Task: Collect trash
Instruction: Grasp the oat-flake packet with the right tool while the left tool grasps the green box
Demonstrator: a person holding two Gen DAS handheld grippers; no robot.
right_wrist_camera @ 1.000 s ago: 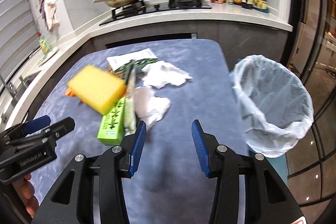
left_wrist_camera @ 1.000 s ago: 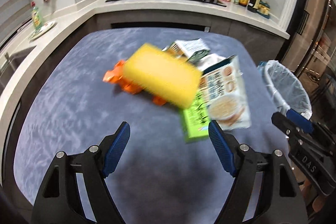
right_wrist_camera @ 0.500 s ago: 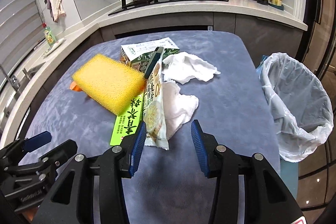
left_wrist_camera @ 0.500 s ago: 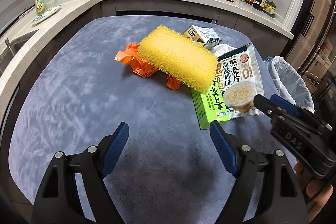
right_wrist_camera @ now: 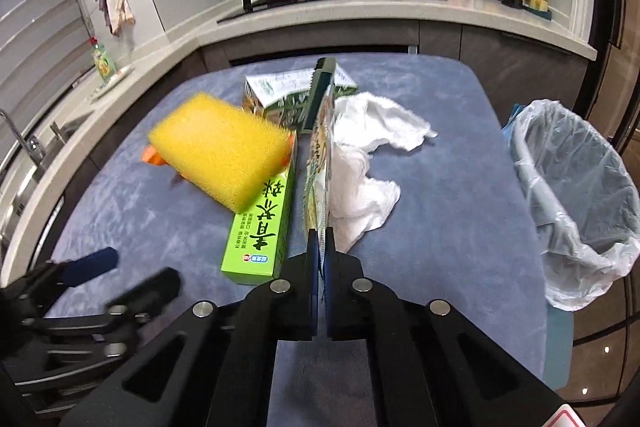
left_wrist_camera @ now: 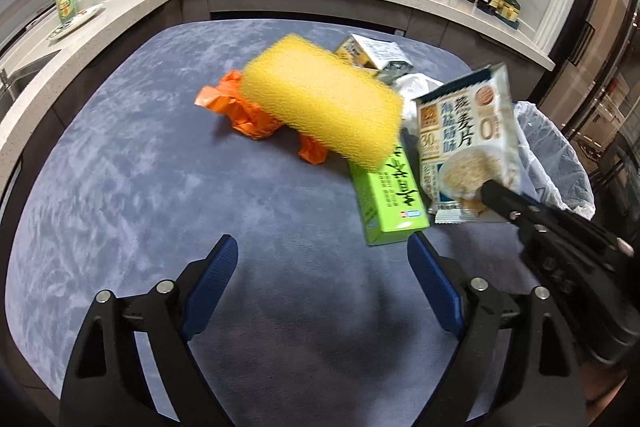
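The right gripper (right_wrist_camera: 319, 247) pinches the oat snack bag (left_wrist_camera: 468, 143) by its near edge. The left gripper (left_wrist_camera: 324, 279) is opening, nothing inside, near the green box (left_wrist_camera: 386, 203).

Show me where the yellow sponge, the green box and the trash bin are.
yellow sponge (left_wrist_camera: 320, 107): left wrist view, middle of its top face.
green box (right_wrist_camera: 260, 227): right wrist view, on its printed top.
trash bin (right_wrist_camera: 576, 187): right wrist view, on the bag's inner wall.

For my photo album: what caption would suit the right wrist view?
Right gripper pinches an oatmeal packet edge-on above the blue table, lined trash bin waiting alongside.
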